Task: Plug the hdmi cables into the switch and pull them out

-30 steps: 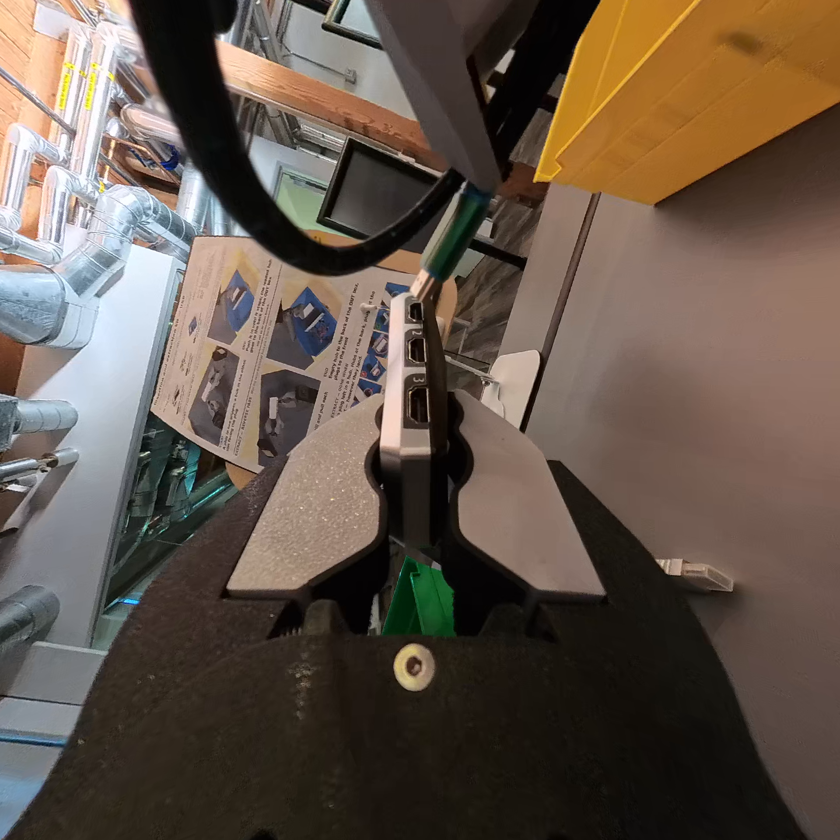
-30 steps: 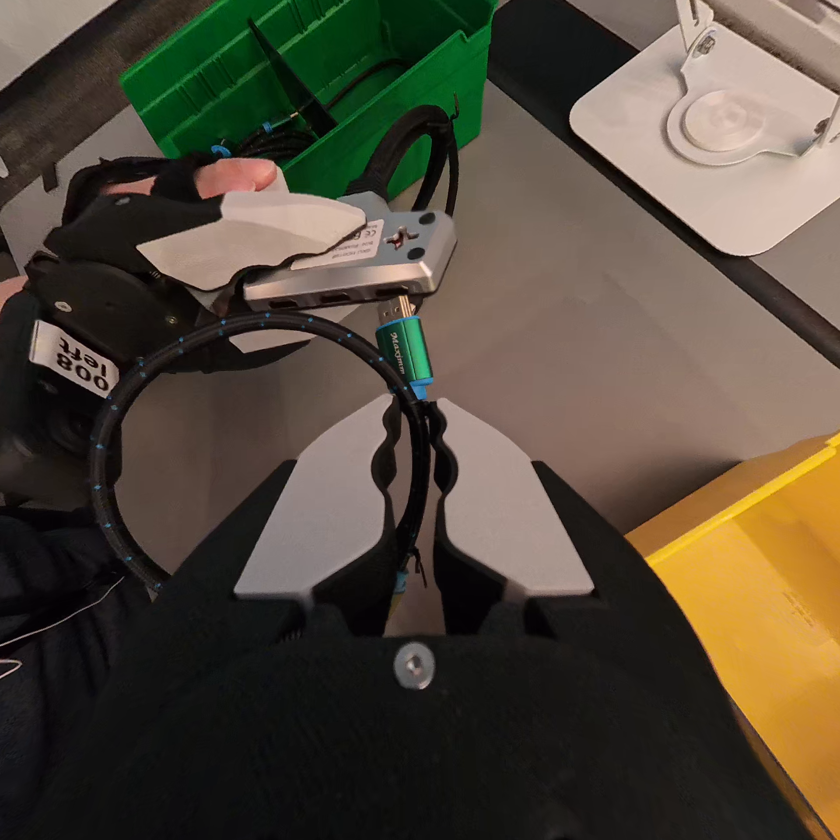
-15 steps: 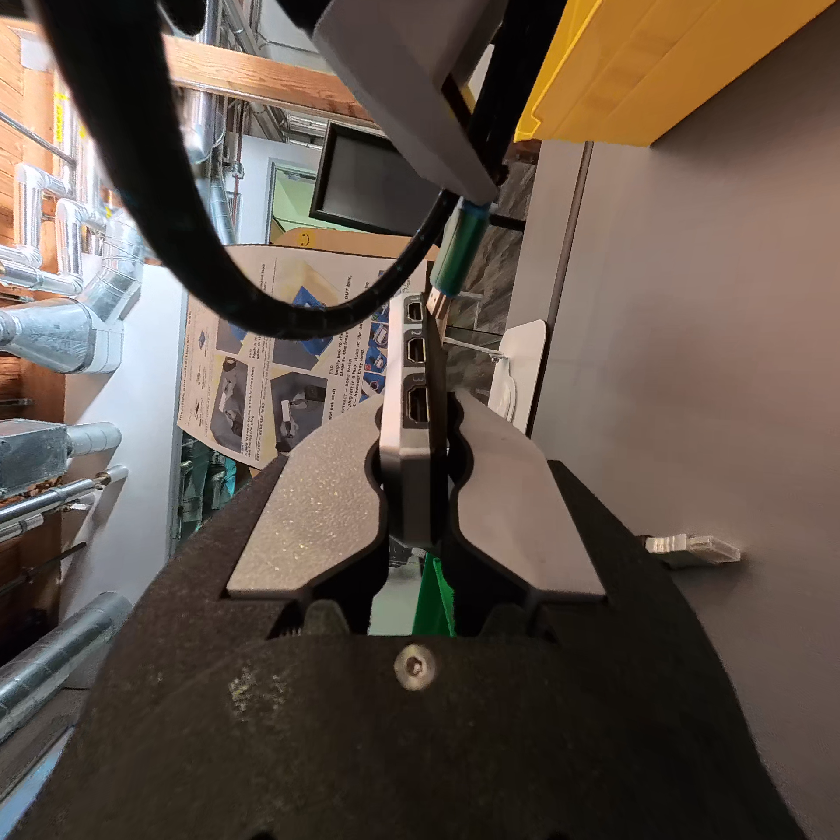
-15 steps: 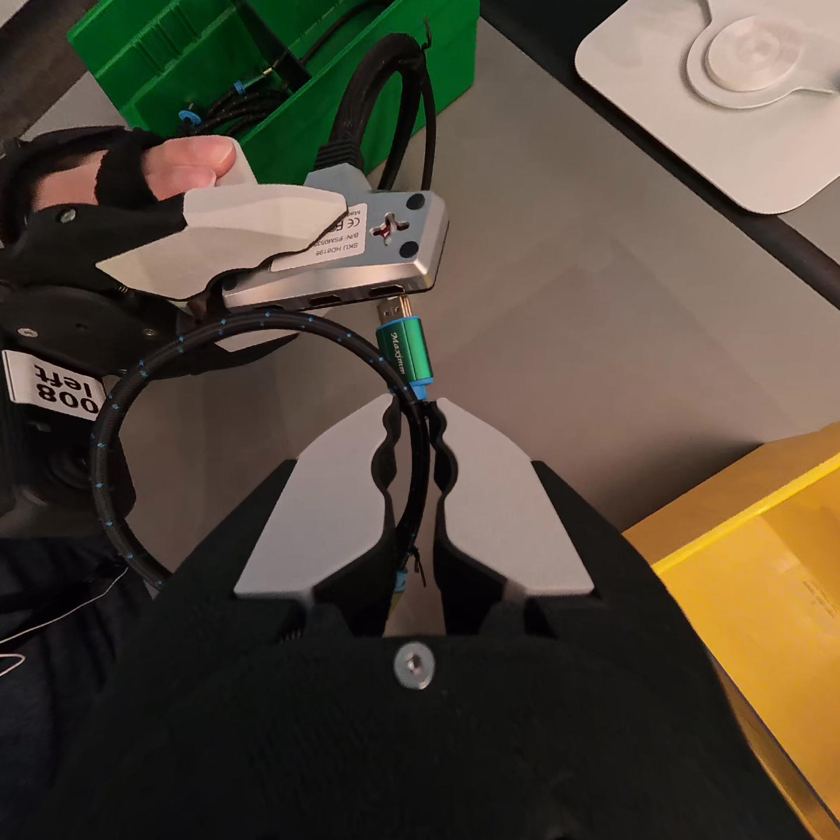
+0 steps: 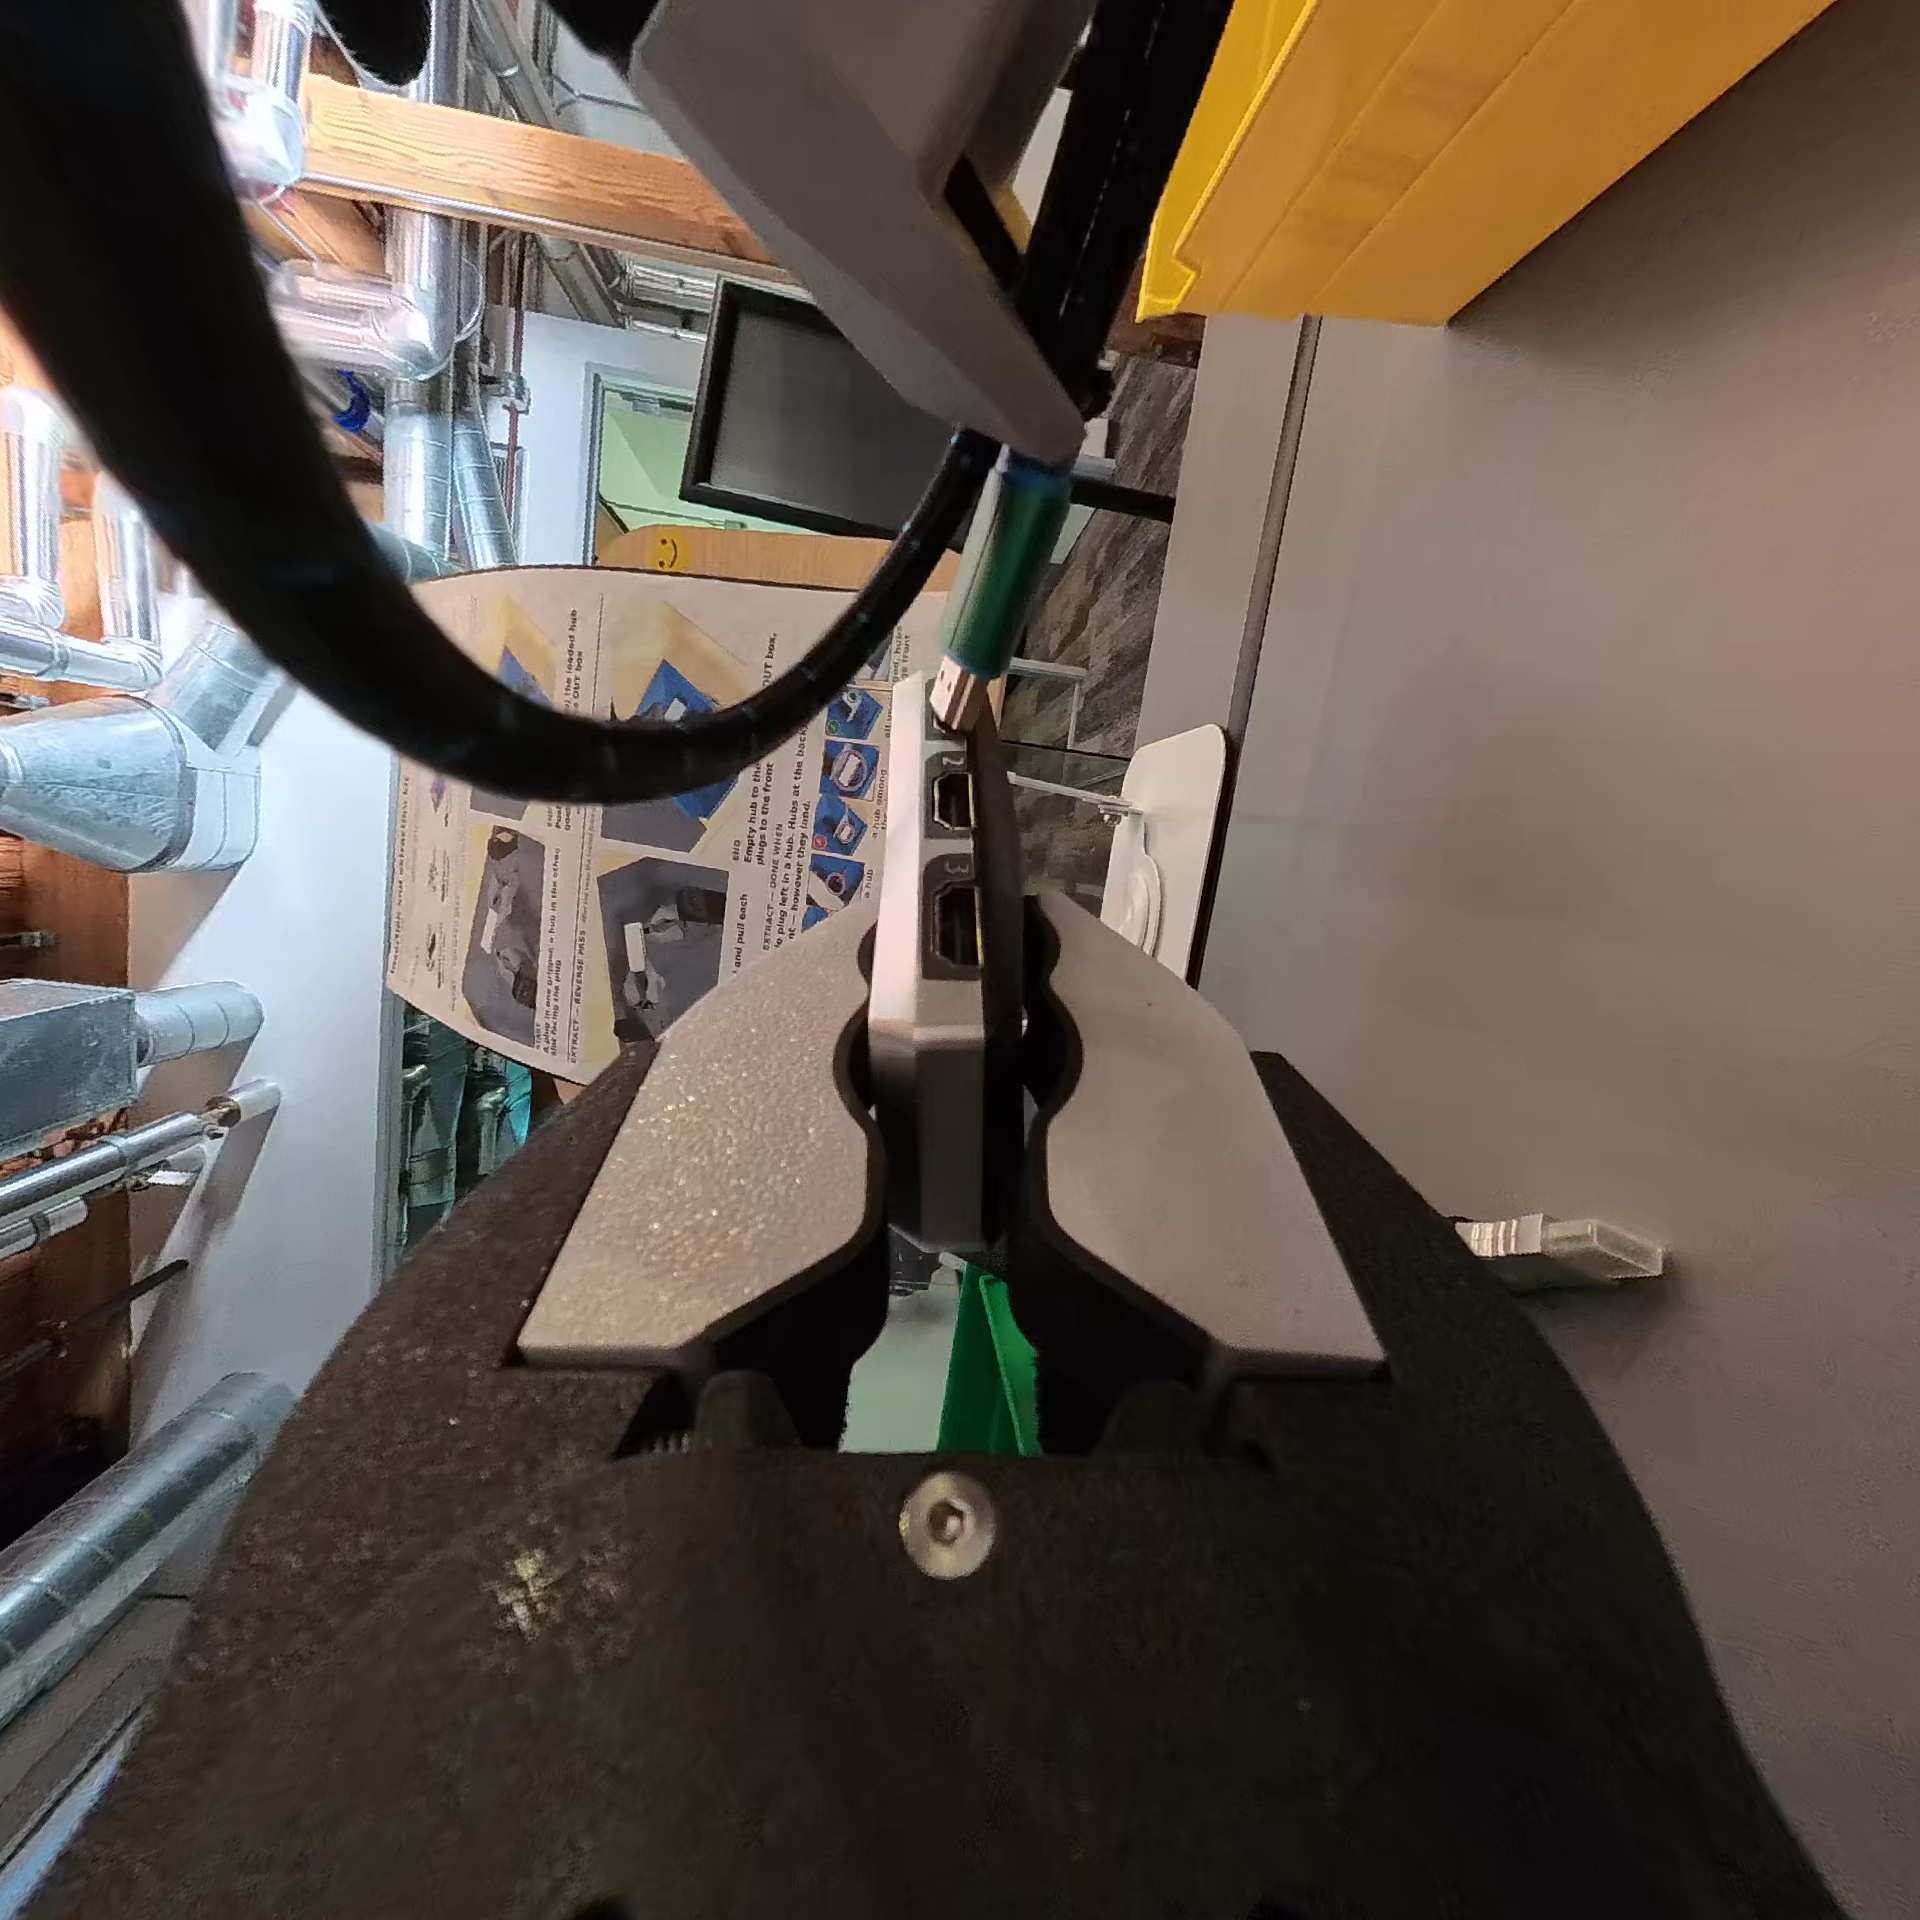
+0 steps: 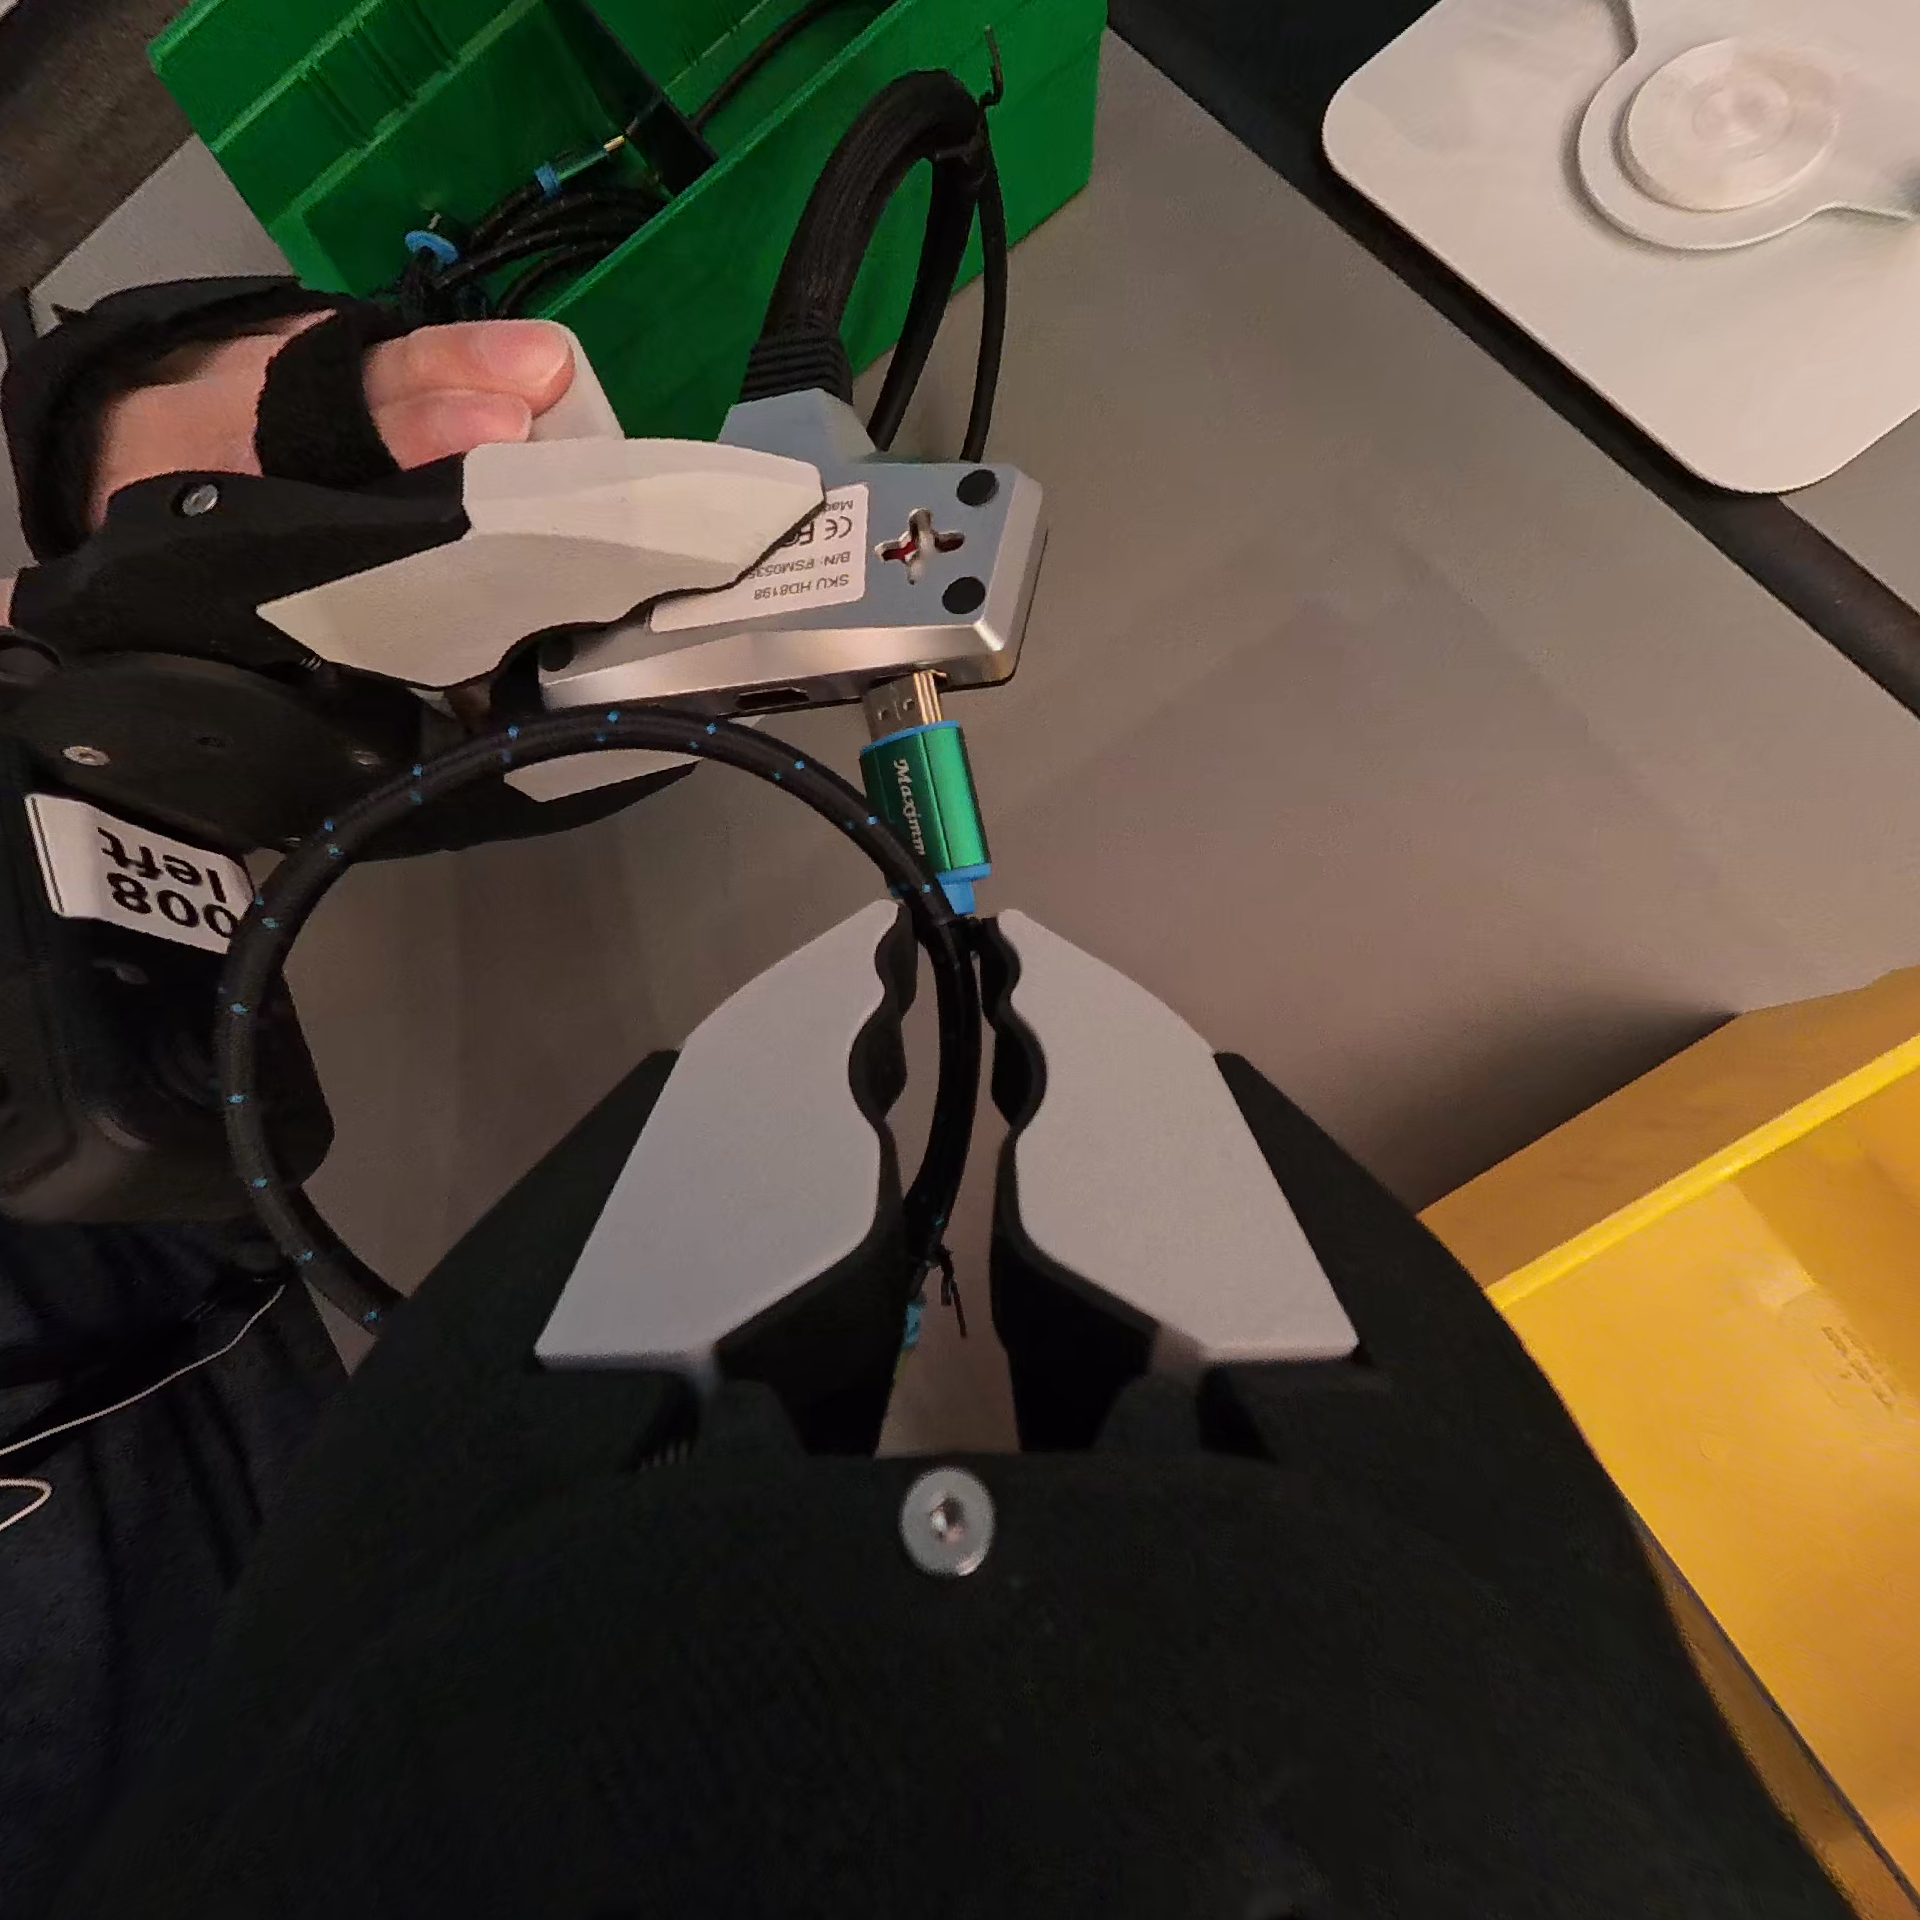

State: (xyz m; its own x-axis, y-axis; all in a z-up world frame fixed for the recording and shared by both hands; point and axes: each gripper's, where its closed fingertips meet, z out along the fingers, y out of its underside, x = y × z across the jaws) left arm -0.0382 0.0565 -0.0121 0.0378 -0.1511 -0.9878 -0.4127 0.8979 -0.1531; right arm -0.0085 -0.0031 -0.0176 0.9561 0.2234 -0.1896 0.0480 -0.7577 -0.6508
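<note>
My left gripper (image 5: 951, 935) is shut on the silver HDMI switch (image 5: 925, 997), held edge-on above the table; two free ports show below the far one. In the right wrist view the switch (image 6: 914, 603) juts from the left gripper (image 6: 790, 551). My right gripper (image 6: 948, 920) is shut on a black braided HDMI cable (image 6: 343, 842) just behind its green plug (image 6: 925, 816). The plug's metal tip (image 6: 906, 707) touches the switch's end port and looks partly in. The plug also shows in the left wrist view (image 5: 1003, 582). A thicker black cable (image 6: 831, 239) leaves the switch's back.
A green bin (image 6: 644, 135) with coiled cables stands behind the switch. A yellow bin (image 6: 1714, 1299) is at the right. A white stand base (image 6: 1621, 260) lies at the far right. A small clear connector (image 5: 1558, 1247) lies on the grey table (image 6: 1351, 675). My hands' fingertips stand some 7 cm from each other.
The green plug has closed the gap to the switch's end port; its metal tip now meets the port. The switch has shifted slightly in the view.
</note>
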